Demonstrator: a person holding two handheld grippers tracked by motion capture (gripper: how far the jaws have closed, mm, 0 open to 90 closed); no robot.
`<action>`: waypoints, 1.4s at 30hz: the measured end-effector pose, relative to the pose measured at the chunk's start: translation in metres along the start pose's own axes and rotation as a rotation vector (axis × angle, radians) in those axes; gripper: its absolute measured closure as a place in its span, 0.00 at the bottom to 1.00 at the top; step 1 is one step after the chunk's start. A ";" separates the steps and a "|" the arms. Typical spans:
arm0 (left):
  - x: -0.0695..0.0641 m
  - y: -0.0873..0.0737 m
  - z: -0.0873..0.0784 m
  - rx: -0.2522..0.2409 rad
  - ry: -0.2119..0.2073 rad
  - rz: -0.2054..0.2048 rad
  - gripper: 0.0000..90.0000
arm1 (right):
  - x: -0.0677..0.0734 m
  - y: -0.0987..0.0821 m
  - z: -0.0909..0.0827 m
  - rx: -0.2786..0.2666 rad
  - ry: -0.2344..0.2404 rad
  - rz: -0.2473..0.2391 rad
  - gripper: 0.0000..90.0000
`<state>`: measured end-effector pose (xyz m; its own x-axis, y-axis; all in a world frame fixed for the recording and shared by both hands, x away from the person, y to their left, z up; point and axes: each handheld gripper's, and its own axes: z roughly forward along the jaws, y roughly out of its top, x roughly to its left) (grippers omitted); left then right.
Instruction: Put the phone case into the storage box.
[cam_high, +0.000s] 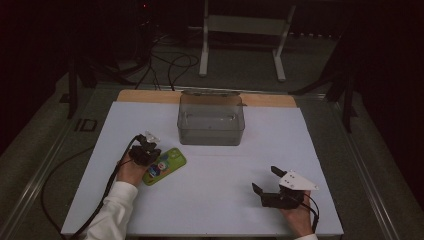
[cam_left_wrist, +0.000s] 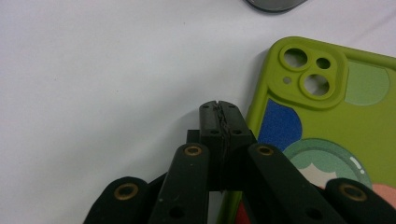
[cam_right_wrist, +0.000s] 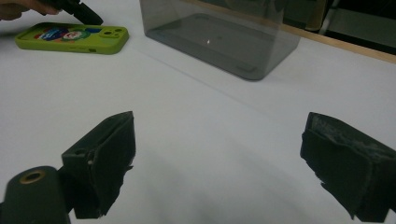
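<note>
on the white table (cam_high: 225, 200), left of centre, lies a green phone case (cam_high: 164, 166): light, bendy, best pinched at an edge. left gripper (cam_high: 148, 146) pressed together beside it, right gripper (cam_high: 266, 180) spread.

Lime-green phone case (cam_left_wrist: 336, 121) with blue, pale-green and pink cartoon print; smoky-grey translucent box (cam_high: 210, 120).

A lime-green phone case (cam_left_wrist: 336, 126) is laid flat on the white table, back upward. A raised camera block with round cut-outs is seen at its far corner, and blue, pale green and pink cartoon print below it. It is placed just beside the closed left jaws, its long edge against their right side.
</note>
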<state>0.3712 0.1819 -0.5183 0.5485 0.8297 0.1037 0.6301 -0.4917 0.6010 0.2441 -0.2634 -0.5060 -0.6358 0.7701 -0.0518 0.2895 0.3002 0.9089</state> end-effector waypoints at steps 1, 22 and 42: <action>0.000 0.000 -0.001 -0.015 0.008 -0.011 0.98 | 0.000 0.000 0.000 0.000 0.000 0.000 0.11; -0.025 -0.052 -0.091 -0.466 -0.036 -0.122 0.22 | 0.002 0.000 0.000 -0.009 0.007 0.007 0.11; -0.037 -0.103 -0.114 -0.490 0.033 -0.095 0.00 | 0.003 0.002 -0.003 -0.050 0.035 0.030 0.11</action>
<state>0.2232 0.2318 -0.4936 0.4785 0.8767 0.0502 0.3399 -0.2376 0.9099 0.2406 -0.2620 -0.5036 -0.6524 0.7578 -0.0110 0.2728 0.2484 0.9295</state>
